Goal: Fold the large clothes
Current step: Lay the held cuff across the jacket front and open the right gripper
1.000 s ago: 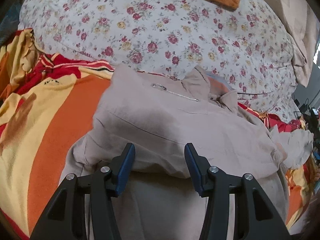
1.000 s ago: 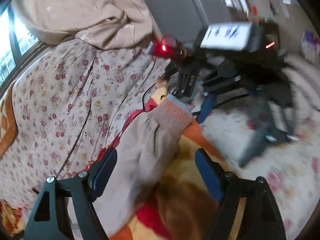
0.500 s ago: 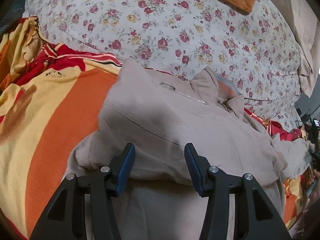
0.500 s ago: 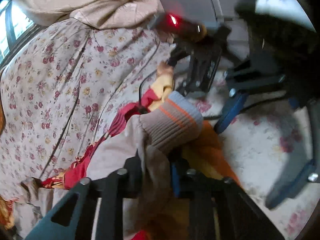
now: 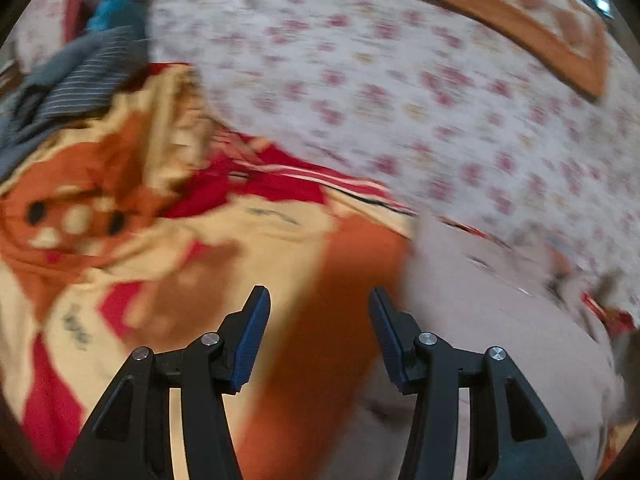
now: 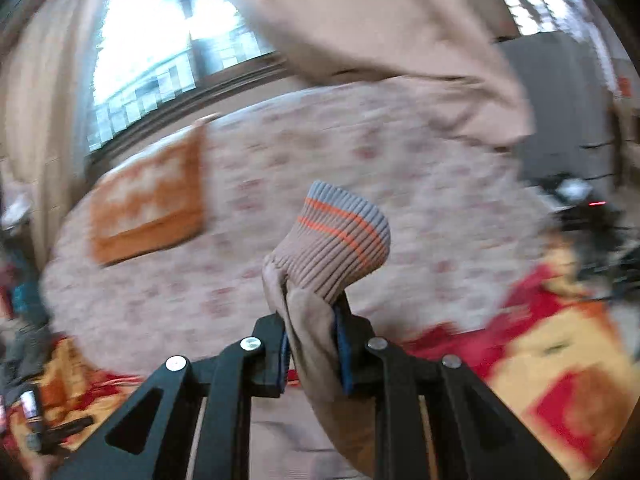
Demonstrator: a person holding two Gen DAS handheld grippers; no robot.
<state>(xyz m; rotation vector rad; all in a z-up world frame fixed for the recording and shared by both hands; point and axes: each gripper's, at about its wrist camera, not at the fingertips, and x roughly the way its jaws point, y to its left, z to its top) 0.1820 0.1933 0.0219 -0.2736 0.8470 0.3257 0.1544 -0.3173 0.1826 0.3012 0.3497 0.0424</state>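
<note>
Bed: floral quilt (image 5: 400, 80) behind, jacket (image 5: 480, 320) on orange blanket (image 5: 328, 320).
Right gripper (image 6: 314, 344): pinching ribbed cuff (image 6: 340, 240), lifting sleeve for folding.
Left gripper (image 5: 318, 336): spread, empty.

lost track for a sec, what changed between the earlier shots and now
The right tool closed on the beige jacket's sleeve just below its striped cuff and lifted it off the bed. The left tool swung left, off the jacket and over the orange and yellow blanket. Its jaws stayed open and empty; the floral quilt stayed put.
</note>
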